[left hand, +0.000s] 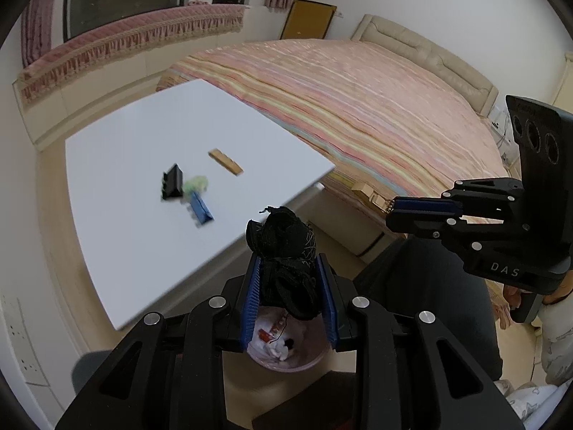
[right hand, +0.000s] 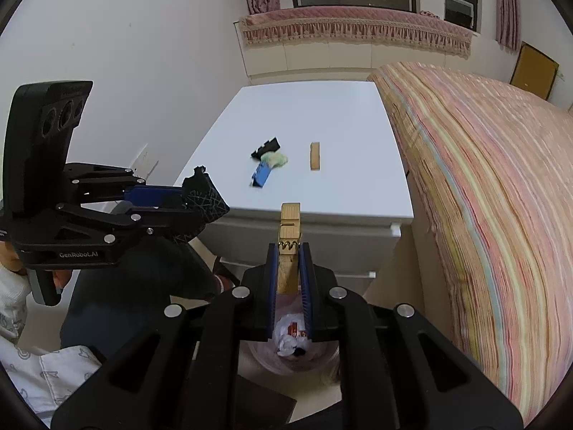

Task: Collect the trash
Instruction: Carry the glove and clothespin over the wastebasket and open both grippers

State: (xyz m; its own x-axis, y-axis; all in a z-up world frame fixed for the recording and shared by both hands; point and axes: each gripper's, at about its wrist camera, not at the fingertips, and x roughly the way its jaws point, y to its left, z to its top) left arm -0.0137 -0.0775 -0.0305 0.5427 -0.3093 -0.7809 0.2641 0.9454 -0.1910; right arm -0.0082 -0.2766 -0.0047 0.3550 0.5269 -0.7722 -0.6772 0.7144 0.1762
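Note:
My left gripper (left hand: 289,261) is shut on a crumpled black patterned wrapper (left hand: 286,247), held above a pink bin (left hand: 286,367) with trash inside. My right gripper (right hand: 289,249) is shut on a wooden clothespin (right hand: 289,229) over the same bin (right hand: 258,354). Each view shows the other gripper off to the side: the right gripper (left hand: 390,211) with its clothespin (left hand: 370,195), the left gripper (right hand: 182,200) with the wrapper (right hand: 206,197). On the white table (left hand: 118,251) lie a black clip (left hand: 172,181), a green fluffy ball (left hand: 196,183), a blue piece (left hand: 200,209) and a second clothespin (left hand: 225,162).
A bed with a striped cover (left hand: 376,107) stands against the table's right side. A fringed pink window seat (right hand: 354,25) runs along the far wall. The person's dark trouser leg (right hand: 118,297) is beside the bin. The table has drawers (right hand: 308,229) on its front.

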